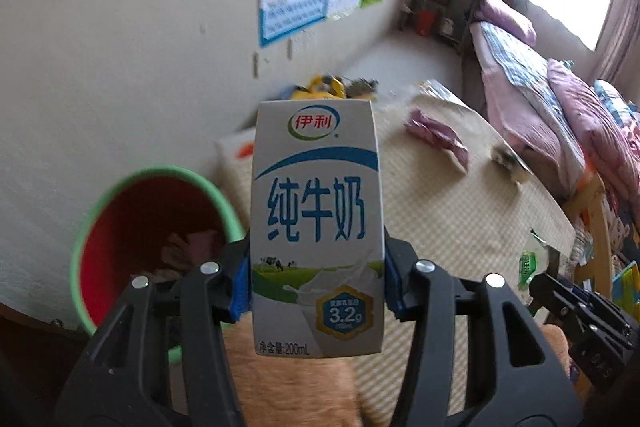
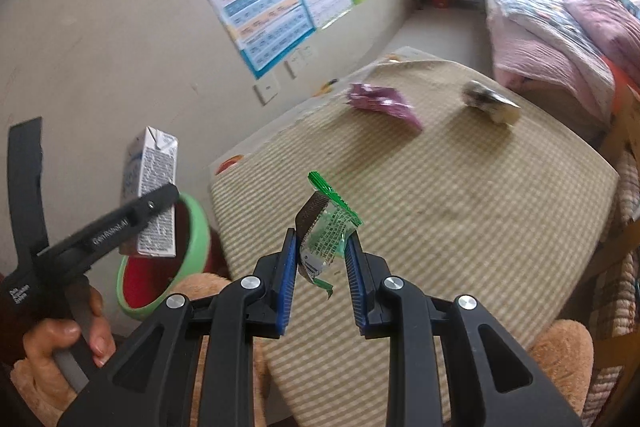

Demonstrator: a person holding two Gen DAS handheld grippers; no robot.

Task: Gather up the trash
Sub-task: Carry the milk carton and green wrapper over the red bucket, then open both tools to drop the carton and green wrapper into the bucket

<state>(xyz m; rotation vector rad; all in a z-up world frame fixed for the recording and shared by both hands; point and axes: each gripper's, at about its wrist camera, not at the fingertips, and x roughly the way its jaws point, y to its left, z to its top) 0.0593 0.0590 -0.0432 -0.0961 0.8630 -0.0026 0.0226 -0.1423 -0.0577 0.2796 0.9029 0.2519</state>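
Both tools are loaded, so the step in hand looks like the drop into the bin. The left tool clamps an upright carton, held just right of the bin's green rim; a small shift left over the red opening, then a release, is likely next. The right tool pinches a green wrapper above the table, well right of the bin. A purple packet lies far on the table.
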